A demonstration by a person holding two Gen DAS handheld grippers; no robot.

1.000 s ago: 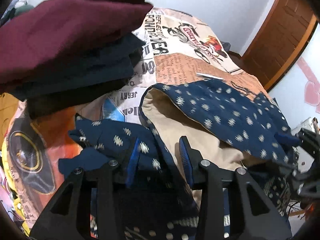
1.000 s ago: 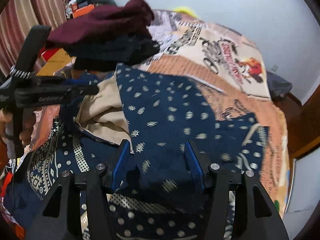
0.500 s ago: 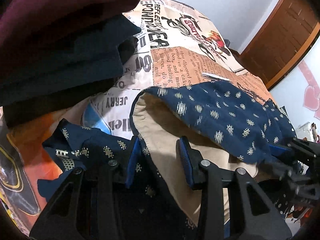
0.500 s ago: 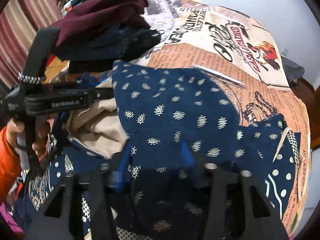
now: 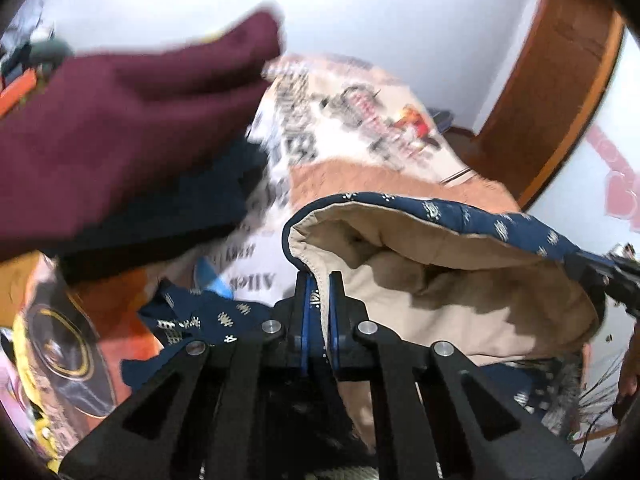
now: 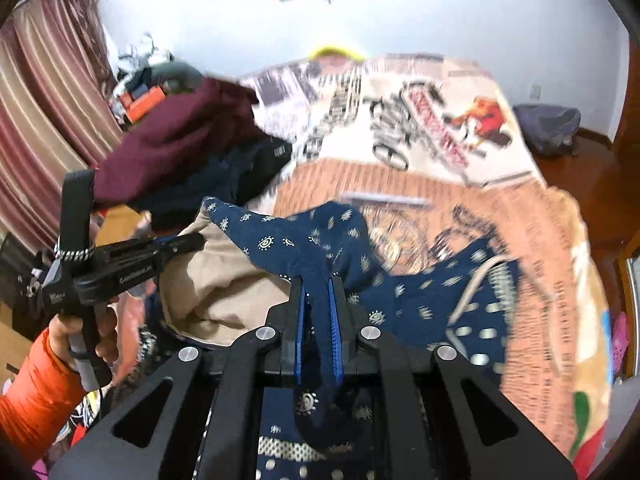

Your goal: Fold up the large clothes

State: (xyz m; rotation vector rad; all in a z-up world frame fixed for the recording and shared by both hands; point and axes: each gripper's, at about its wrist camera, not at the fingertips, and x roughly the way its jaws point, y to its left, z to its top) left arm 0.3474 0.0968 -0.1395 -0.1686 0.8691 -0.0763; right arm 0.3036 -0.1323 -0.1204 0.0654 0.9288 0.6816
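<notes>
A navy patterned garment with a beige lining lies on the printed bedspread. My left gripper is shut on the garment's navy-trimmed hem, lifting it so the lining shows. My right gripper is shut on a fold of the navy cloth and holds it raised. The left gripper also shows in the right wrist view, held by a hand with an orange sleeve. The right gripper shows at the right edge of the left wrist view.
A stack of folded clothes, maroon on top of dark navy ones, sits at the left of the bed. A wooden door is at the right. Curtains hang at the left.
Both grippers went from open to shut on the garment's edge and have lifted it off the bed. The views are blurred by motion.
</notes>
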